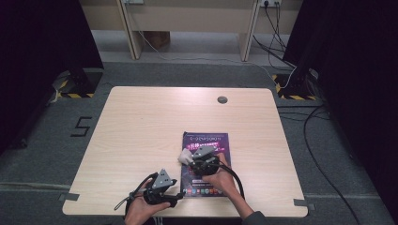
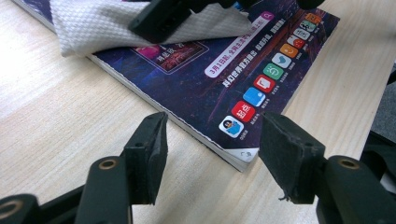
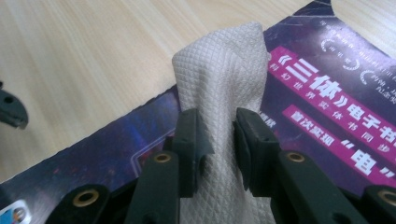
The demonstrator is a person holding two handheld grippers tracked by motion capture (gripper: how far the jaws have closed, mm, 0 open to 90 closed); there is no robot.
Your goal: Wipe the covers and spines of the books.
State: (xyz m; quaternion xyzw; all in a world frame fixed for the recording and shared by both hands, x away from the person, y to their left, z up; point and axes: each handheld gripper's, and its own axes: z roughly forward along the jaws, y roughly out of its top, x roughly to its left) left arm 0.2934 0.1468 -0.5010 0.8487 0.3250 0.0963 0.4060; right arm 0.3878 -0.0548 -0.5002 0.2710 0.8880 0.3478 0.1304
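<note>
The right gripper (image 3: 219, 140) pinched a white cloth (image 3: 224, 88) on the purple book (image 1: 206, 164), while the left gripper (image 2: 212, 154) stood open at its near left corner.

My white, diamond-embossed paper towel (image 3: 219, 88) is bunched into a soft upright fold, draped over the dark purple glossy magazine (image 1: 206, 164). That magazine lies flat on my side of the pale wooden table (image 1: 141, 126), cover up, pink lettering showing, one bottom corner looking slightly curled, I think.
</note>
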